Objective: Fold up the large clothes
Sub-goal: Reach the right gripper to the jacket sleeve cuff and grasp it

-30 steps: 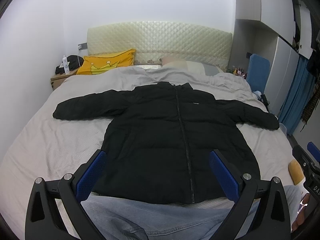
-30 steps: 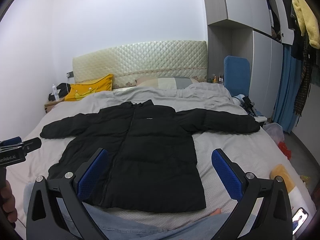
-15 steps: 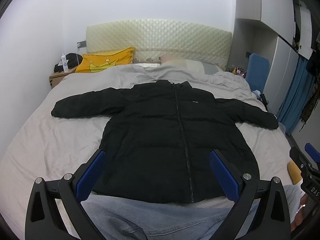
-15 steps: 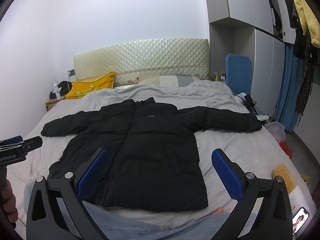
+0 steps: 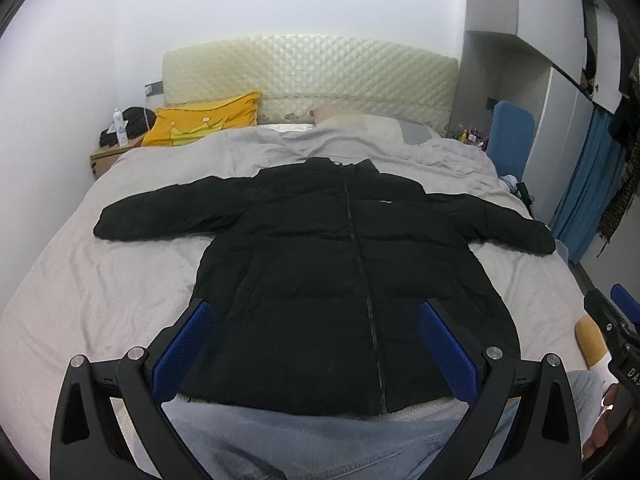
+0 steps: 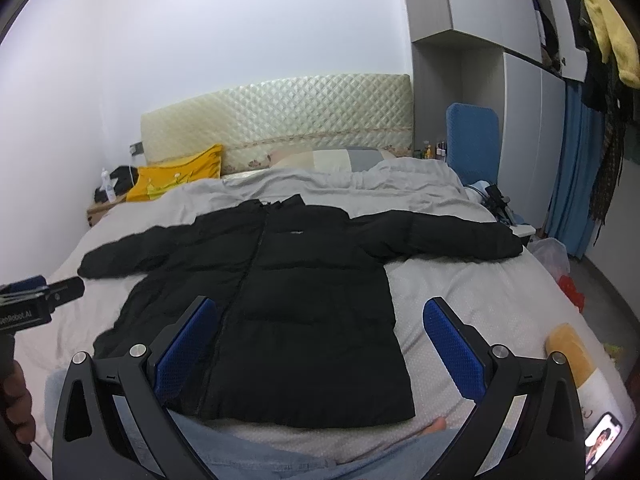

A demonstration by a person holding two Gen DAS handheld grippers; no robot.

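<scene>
A black puffer jacket lies flat on the bed, front up, zipper closed, both sleeves spread out to the sides. My left gripper hangs open above the jacket's hem with nothing between its blue pads. My right gripper is open too, held over the hem's right half, empty. In the left wrist view the other gripper shows at the right edge; in the right wrist view it shows at the left edge. Jeans-clad legs of the person cover the bed's near edge below the hem.
The grey bedspread has free room on both sides of the jacket. A yellow pillow and quilted headboard stand at the far end. A blue chair, wardrobe and hanging clothes are to the right; a phone lies near right.
Both views have shifted slightly, the cameras tilting up a little so the jacket sits lower in frame. The jacket has not moved and both grippers stay open.
</scene>
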